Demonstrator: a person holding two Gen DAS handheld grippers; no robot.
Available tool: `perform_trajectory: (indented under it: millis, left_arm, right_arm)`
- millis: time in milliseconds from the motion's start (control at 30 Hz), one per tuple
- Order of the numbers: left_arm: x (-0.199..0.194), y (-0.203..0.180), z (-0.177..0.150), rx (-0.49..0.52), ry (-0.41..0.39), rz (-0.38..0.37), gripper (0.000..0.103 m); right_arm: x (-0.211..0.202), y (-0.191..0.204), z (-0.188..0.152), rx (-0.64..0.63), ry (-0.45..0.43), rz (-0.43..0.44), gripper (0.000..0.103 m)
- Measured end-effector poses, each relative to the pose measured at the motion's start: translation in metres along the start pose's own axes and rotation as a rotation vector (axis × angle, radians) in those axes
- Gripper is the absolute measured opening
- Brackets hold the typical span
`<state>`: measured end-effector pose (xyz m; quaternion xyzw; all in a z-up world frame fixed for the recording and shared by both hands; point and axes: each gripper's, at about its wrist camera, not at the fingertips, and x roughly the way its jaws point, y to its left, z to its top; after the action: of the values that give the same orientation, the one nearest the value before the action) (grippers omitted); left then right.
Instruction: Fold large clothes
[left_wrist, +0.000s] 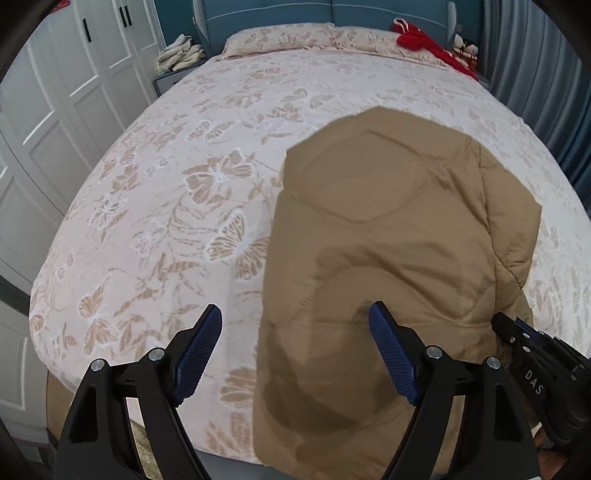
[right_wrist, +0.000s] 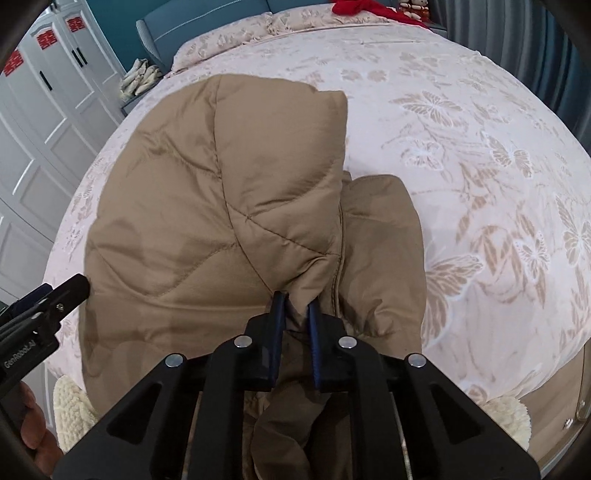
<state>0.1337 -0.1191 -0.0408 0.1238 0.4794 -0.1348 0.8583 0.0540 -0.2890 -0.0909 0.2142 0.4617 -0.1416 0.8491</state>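
The tan quilted jacket (left_wrist: 399, 258) lies on the floral bed cover (left_wrist: 177, 192), right of centre; the left gripper (left_wrist: 295, 350) stands wide open at the bottom; the right gripper (left_wrist: 517, 332) enters lower right.

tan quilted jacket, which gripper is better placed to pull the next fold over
Right. The right gripper is already shut on a pinch of the tan quilted jacket; the left gripper hangs open above its edge, holding nothing.

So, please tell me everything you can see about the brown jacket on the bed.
The brown jacket is tan, quilted and puffy, with curved stitch lines and a slight sheen. It lies partly folded on the floral bedspread, one layer turned over another. The right gripper pinches a fold near its front edge. The left gripper hovers open over it.
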Motion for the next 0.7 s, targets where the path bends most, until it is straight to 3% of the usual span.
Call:
perform_trajectory:
  millis: [267,467,700]
  left_arm:
    - [0.023,-0.018,-0.008,0.058,-0.012,0.059,0.082]
    - [0.042,-0.02,-0.011,0.047,0.018,0.045,0.084]
    - [0.058,-0.031,-0.017,0.081,0.006,0.084,0.086]
  right_arm:
    - [0.027,0.015,-0.006,-0.112,0.017,-0.112,0.014]
    - [0.043,0.013,-0.009,-0.132,0.036,-0.133,0.015]
    - [0.055,0.014,-0.011,-0.168,0.046,-0.16,0.015]
